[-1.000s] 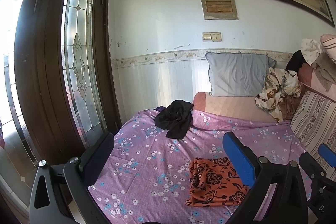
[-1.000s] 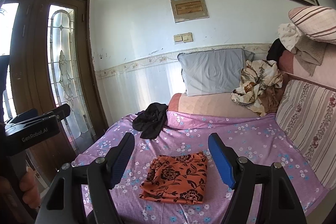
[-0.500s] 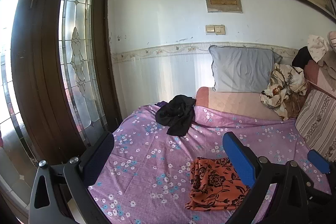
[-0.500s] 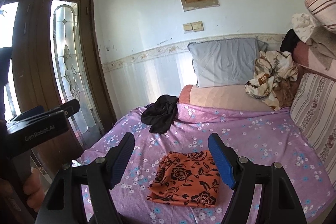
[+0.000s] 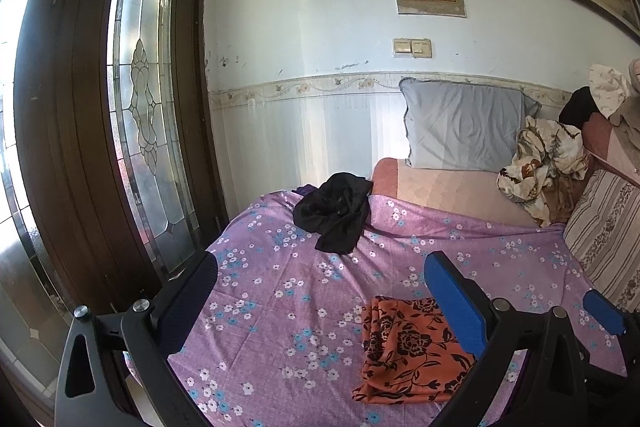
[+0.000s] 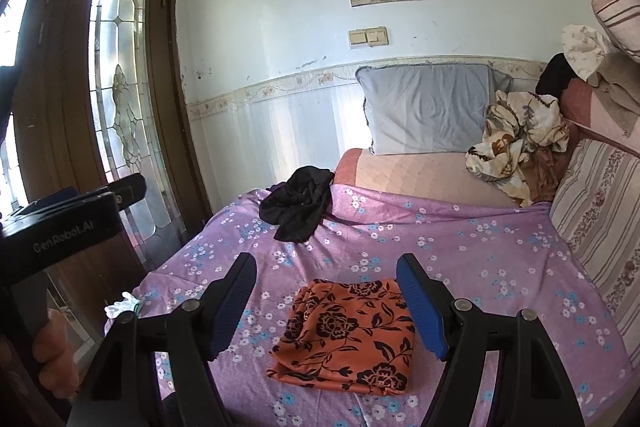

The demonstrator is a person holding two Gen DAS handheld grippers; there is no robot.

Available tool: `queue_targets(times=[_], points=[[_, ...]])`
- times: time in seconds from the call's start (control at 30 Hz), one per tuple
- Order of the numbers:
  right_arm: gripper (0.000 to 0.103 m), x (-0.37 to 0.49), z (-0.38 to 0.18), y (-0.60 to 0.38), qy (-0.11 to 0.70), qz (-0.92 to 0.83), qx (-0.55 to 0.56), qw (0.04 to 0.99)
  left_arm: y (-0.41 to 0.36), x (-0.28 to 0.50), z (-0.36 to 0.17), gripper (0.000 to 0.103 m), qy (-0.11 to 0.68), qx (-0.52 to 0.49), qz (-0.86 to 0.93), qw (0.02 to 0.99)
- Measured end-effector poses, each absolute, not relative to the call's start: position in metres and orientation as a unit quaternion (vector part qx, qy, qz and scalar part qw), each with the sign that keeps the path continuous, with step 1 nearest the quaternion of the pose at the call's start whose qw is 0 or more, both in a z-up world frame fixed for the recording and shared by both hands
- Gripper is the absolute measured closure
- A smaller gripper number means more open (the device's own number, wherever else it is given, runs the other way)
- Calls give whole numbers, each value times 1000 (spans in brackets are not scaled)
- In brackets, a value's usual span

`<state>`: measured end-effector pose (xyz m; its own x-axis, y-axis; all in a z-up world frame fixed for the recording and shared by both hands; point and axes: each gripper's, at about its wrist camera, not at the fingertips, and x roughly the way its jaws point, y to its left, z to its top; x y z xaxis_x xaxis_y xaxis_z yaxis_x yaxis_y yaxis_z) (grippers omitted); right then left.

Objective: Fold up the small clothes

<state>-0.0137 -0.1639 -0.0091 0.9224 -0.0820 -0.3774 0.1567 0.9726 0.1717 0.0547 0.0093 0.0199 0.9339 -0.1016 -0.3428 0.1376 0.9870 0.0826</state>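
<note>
A folded orange cloth with black flowers (image 6: 348, 337) lies flat on the purple flowered bedsheet (image 6: 460, 251); it also shows in the left wrist view (image 5: 408, 349). A crumpled black garment (image 6: 298, 203) lies farther back on the sheet, also in the left wrist view (image 5: 334, 213). My right gripper (image 6: 326, 271) is open and empty, held above the orange cloth. My left gripper (image 5: 320, 273) is open and empty, to the left of the orange cloth. The left gripper's body (image 6: 72, 223) shows at the left of the right wrist view.
A grey pillow (image 5: 464, 125) leans on the wall at the head of the bed. A crumpled cream patterned cloth (image 5: 540, 165) lies by striped cushions (image 5: 604, 231) on the right. A dark wooden door with leaded glass (image 5: 140, 115) stands left of the bed.
Both grippers have shifted a little to the left and lower, so the bed and orange cloth sit further right in view. Both stay open and empty.
</note>
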Motion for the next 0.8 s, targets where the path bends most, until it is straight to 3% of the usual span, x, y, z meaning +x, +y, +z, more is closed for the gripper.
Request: queue_targets(times=[0.8], points=[[27,1,-15,-158,201,-71,92,973,20,78,6,0,190,41,-58,979]])
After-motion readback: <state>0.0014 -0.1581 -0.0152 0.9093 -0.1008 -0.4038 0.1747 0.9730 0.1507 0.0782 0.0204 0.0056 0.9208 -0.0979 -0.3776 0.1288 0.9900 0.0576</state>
